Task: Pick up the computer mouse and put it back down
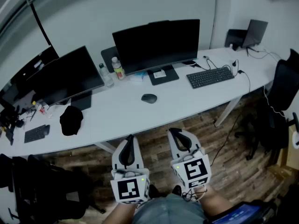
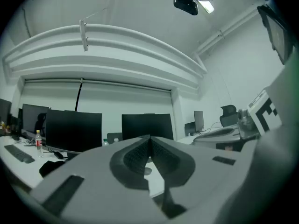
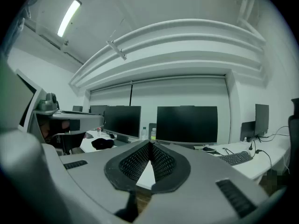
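Note:
The dark computer mouse point(image 1: 148, 98) lies on the white desk point(image 1: 117, 111), in front of the middle monitor point(image 1: 156, 43). Both grippers hover level over the wooden floor, short of the desk's front edge and apart from the mouse. My left gripper point(image 1: 130, 139) is shut, its ribbed pads meeting at the tips with nothing between them point(image 2: 149, 137). My right gripper point(image 1: 175, 132) is also shut and empty point(image 3: 150, 143). The mouse is slightly left of the right gripper's line and farther away.
A second monitor point(image 1: 70, 76) stands at the left, with two bottles point(image 1: 112, 71) between the screens. A black keyboard point(image 1: 210, 76) lies to the right of the mouse, a black cap point(image 1: 71, 119) and a small keyboard point(image 1: 36, 133) at the left. An office chair point(image 1: 285, 87) stands at the right.

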### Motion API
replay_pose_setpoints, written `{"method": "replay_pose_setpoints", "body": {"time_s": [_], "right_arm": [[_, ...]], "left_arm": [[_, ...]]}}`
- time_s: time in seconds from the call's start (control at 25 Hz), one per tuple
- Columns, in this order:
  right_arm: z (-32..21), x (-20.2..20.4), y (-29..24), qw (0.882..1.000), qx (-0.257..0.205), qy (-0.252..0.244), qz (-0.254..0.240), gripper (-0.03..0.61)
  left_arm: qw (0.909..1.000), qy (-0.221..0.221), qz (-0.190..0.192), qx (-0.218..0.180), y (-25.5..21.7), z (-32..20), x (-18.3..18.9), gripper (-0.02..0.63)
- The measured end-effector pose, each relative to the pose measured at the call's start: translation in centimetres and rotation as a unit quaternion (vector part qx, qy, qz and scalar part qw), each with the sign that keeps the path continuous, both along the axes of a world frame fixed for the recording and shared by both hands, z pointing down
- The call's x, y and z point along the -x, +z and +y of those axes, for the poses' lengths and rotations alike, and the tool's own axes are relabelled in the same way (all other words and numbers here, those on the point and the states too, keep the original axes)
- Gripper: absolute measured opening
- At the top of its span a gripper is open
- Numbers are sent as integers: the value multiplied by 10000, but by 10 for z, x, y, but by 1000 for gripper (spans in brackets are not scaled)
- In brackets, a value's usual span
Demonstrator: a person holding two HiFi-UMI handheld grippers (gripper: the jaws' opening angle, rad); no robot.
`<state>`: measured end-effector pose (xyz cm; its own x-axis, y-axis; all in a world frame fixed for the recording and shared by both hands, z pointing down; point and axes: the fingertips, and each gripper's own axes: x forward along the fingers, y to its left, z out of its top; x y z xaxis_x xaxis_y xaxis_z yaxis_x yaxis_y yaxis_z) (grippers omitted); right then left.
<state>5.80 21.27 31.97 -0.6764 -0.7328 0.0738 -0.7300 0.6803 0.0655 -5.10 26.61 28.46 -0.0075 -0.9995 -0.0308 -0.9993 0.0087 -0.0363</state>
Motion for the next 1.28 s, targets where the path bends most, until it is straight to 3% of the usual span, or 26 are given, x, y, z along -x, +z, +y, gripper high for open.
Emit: {"method": "replay_pose_setpoints", "body": {"time_s": [0.32, 0.4, 0.48, 1.28], "right_arm": [[1, 3, -4, 9999, -119, 52, -98, 17], [0, 8, -6, 9998, -101, 0, -175, 189], [-1, 12, -7, 9998, -102, -3, -178, 209], [0, 54, -7, 9976, -220, 656, 66, 183]], "left_arm": [[10000, -16, 39, -4, 1, 3, 6, 5], [10000, -14, 26, -36, 0, 3, 10, 5], [10000, 3, 14, -60, -1, 3, 15, 5], [9985, 515, 128, -106, 10, -5, 80, 5]]}}
